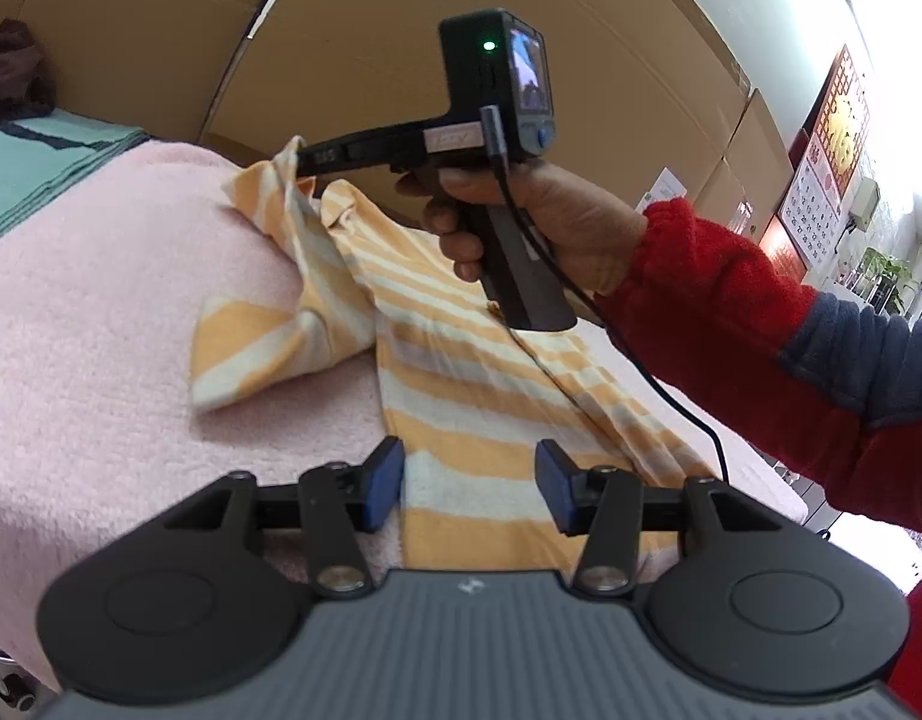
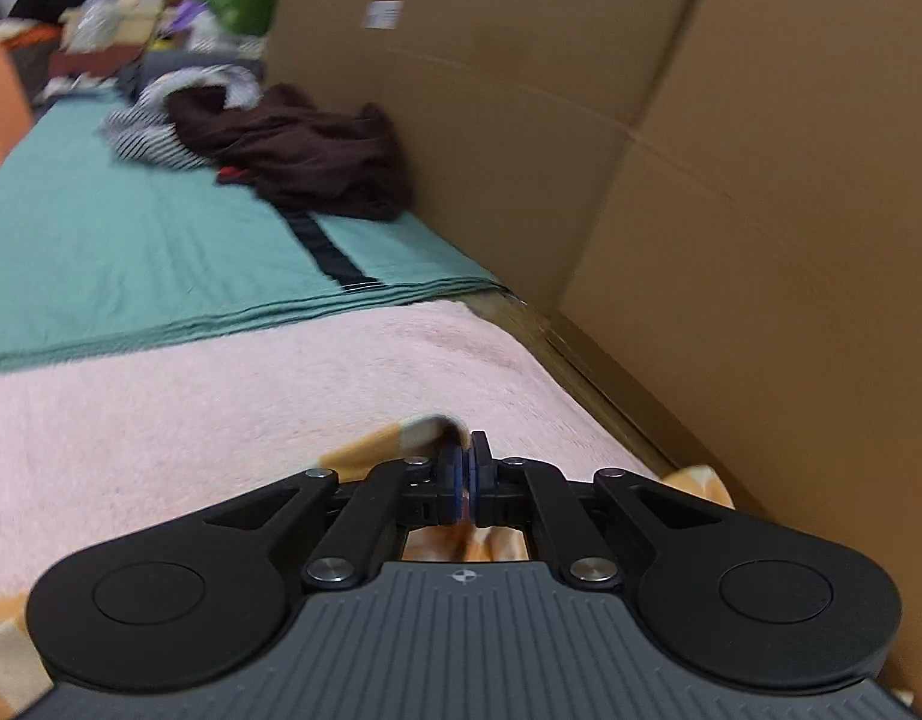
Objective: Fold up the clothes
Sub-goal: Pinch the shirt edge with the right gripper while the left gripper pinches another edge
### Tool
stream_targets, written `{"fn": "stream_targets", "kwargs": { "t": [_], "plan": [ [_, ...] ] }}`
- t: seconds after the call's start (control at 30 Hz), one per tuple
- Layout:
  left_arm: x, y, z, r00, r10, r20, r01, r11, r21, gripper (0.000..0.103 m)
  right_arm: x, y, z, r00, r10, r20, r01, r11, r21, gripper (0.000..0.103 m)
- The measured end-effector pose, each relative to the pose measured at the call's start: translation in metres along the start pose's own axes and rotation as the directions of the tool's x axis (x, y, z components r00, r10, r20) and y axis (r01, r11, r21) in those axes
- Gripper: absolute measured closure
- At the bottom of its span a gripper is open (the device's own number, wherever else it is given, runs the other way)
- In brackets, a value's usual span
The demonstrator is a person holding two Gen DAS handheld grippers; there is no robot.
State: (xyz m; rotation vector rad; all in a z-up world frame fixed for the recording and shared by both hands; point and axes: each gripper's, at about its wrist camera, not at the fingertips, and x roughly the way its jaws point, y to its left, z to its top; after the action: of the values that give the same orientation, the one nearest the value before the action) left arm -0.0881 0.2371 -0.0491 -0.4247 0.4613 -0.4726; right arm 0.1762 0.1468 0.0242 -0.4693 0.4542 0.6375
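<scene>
Left wrist view: left tool [image 1: 468, 483] stands half open over the hem of the orange-striped shirt [image 1: 461, 372], pads clear of the cloth; the shirt lies flat on the pink blanket [image 1: 101, 312], and the right hand [image 1: 539, 222] lifts its collar with the other tool. Right wrist view: right tool [image 2: 466, 468] is clamped tight on a fold of that shirt (blurred), cardboard boxes [image 2: 731, 180] alongside, contents hidden.

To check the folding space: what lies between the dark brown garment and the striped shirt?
In the right wrist view, green cloth then bare pink blanket separate brown garment from striped shirt.
</scene>
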Motion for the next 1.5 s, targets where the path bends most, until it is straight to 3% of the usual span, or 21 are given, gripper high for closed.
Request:
{"fn": "stream_targets", "kwargs": {
  "t": [0.13, 0.3, 0.4, 0.47, 0.57, 0.6, 0.73, 0.83, 1.0, 1.1, 1.17, 1.2, 1.3, 1.4, 1.47, 1.5],
  "plan": [
    [-0.006, 0.006, 0.013, 0.998, 0.040, 0.037, -0.041, 0.999, 0.022, 0.053, -0.004, -0.039, -0.014, 0.998, -0.044, -0.034, 0.050, 0.981, 0.188, 0.103],
    [-0.009, 0.010, 0.037, 0.983, 0.152, 0.101, -0.165, 0.976, 0.144, 0.051, -0.014, -0.054, -0.035, 0.997, -0.063, -0.049, 0.074, 0.960, 0.269, 0.103],
    [-0.006, 0.006, 0.050, 0.972, 0.213, 0.101, -0.233, 0.925, 0.300, 0.050, -0.021, -0.057, -0.043, 0.997, -0.060, -0.047, 0.070, 0.957, 0.281, 0.103],
    [-0.001, 0.006, 0.054, 0.970, 0.227, 0.083, -0.242, 0.888, 0.392, 0.043, -0.023, -0.058, -0.044, 0.998, -0.052, -0.038, 0.061, 0.958, 0.282, 0.103],
    [0.004, 0.011, 0.056, 0.959, 0.279, 0.055, -0.271, 0.837, 0.475, 0.043, -0.024, -0.058, -0.045, 0.999, -0.040, -0.023, 0.045, 0.958, 0.283, 0.103],
    [0.004, 0.014, 0.057, 0.955, 0.289, 0.057, -0.281, 0.833, 0.477, 0.043, -0.026, -0.058, -0.045, 0.999, -0.035, -0.018, 0.039, 0.958, 0.284, 0.103],
    [0.011, 0.035, 0.058, 0.967, 0.254, -0.002, -0.233, 0.889, 0.393, 0.039, -0.032, -0.061, -0.046, 1.000, -0.026, -0.001, 0.025, 0.958, 0.287, 0.103],
    [0.027, 0.043, 0.054, 0.963, 0.268, -0.039, -0.236, 0.901, 0.364, 0.039, -0.032, -0.061, -0.046, 1.000, -0.023, 0.004, 0.020, 0.956, 0.293, 0.103],
    [0.022, 0.049, 0.052, 0.971, 0.240, -0.008, -0.225, 0.920, 0.320, 0.032, -0.035, -0.062, -0.047, 1.000, -0.027, 0.008, 0.023, 0.955, 0.295, 0.103],
    [0.024, 0.048, 0.054, 0.981, 0.193, -0.007, -0.182, 0.937, 0.300, 0.048, -0.035, -0.062, -0.048, 1.000, -0.028, 0.008, 0.025, 0.954, 0.298, 0.103],
    [0.033, 0.042, 0.052, 0.980, 0.201, -0.013, -0.185, 0.925, 0.332, 0.089, -0.034, -0.061, -0.049, 1.000, -0.029, 0.004, 0.026, 0.952, 0.304, 0.103],
    [0.037, 0.037, 0.052, 0.976, 0.220, -0.003, -0.204, 0.911, 0.359, 0.097, -0.033, -0.061, -0.049, 0.999, -0.032, 0.002, 0.029, 0.951, 0.306, 0.103],
    [0.031, 0.018, 0.056, 0.953, 0.278, 0.118, -0.301, 0.843, 0.446, 0.099, -0.036, -0.061, -0.049, 0.999, -0.040, 0.001, 0.038, 0.948, 0.316, 0.103],
    [0.016, 0.011, 0.079, 0.929, 0.302, 0.214, -0.367, 0.821, 0.437, 0.100, -0.043, -0.064, -0.049, 0.999, -0.049, 0.004, 0.045, 0.945, 0.324, 0.102],
    [0.009, 0.010, 0.095, 0.902, 0.342, 0.264, -0.429, 0.786, 0.445, 0.100, -0.047, -0.069, -0.050, 0.999, -0.042, 0.008, 0.036, 0.935, 0.352, 0.102],
    [0.007, 0.009, 0.103, 0.879, 0.376, 0.293, -0.474, 0.753, 0.457, 0.100, -0.049, -0.071, -0.051, 0.999, -0.031, 0.014, 0.023, 0.928, 0.372, 0.102]
  ]
}}
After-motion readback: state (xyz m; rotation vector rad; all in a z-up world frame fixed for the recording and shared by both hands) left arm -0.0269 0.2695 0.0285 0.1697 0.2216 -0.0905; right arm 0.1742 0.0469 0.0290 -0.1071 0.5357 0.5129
